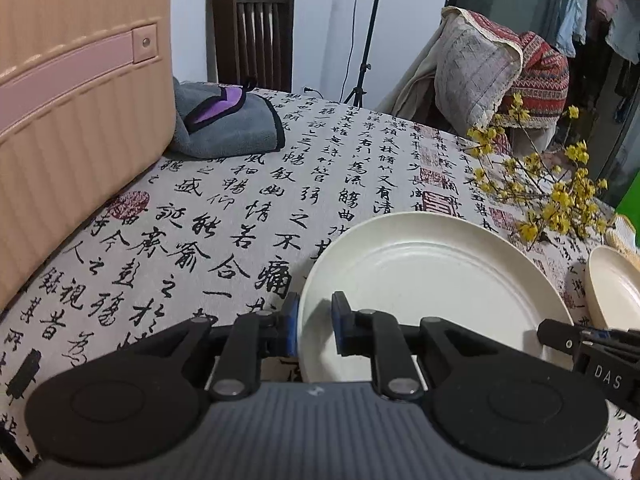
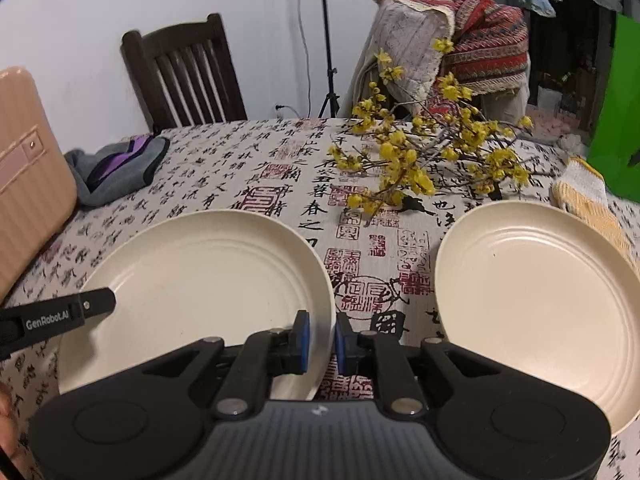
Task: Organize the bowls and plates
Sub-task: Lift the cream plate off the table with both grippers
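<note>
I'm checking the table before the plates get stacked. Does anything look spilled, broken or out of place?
Nothing spilled or broken. Both cream plates, the near plate and the far plate, look clean and whole. One oddity: the yellow-flowered branches lie loose on the tablecloth, with no vase visible, just behind both plates.

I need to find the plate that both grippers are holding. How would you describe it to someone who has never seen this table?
Start at the tablecloth printed with black calligraphy, then find the yellow flower branch lying on it. Two cream plates sit in front of the branch. The held plate is the one nearer the pink suitcase, with the left gripper and right gripper clamped on opposite rims; the other plate is untouched.
</note>
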### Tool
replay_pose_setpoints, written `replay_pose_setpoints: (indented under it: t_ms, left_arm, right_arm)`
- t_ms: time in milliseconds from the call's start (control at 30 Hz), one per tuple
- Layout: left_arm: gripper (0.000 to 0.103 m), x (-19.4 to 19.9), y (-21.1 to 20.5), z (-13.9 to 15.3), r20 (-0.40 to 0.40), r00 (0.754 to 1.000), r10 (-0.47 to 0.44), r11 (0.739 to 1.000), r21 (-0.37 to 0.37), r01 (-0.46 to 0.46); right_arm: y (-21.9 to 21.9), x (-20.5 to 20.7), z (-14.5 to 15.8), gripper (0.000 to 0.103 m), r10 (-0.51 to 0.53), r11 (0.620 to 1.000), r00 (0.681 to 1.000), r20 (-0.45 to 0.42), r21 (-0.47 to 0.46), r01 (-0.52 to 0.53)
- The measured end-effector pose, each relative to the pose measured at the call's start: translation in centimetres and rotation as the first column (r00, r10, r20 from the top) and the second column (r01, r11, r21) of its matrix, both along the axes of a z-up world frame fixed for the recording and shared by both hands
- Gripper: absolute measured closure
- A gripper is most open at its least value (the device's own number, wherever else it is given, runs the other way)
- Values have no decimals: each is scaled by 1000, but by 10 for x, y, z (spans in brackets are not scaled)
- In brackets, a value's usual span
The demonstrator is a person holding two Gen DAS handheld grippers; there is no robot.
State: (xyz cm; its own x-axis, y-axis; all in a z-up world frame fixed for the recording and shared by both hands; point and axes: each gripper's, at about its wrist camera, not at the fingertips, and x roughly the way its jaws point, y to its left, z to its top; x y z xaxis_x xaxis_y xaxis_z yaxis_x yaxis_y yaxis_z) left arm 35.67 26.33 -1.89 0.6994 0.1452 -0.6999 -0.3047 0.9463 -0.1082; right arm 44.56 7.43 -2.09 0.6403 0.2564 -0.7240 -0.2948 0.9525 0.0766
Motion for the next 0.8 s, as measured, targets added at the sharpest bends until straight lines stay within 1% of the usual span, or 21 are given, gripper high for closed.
replay_pose_setpoints:
  t_ms: [100, 300, 800]
  left_arm:
    - [86, 0, -2, 0, 2, 1000, -2, 1000, 11, 2]
    - [86, -2, -4, 2, 15, 1000, -10, 1000, 28, 10]
    - [86, -12, -13, 12, 62, 997, -34, 999, 40, 32]
  right_arm:
    - [4, -4, 0, 90, 35, 999, 999, 25, -42, -34]
    - [5, -11, 1, 90, 61, 995, 996, 60, -78, -56]
    - [-10, -23, 13, 90, 61, 996, 991, 115, -67, -53]
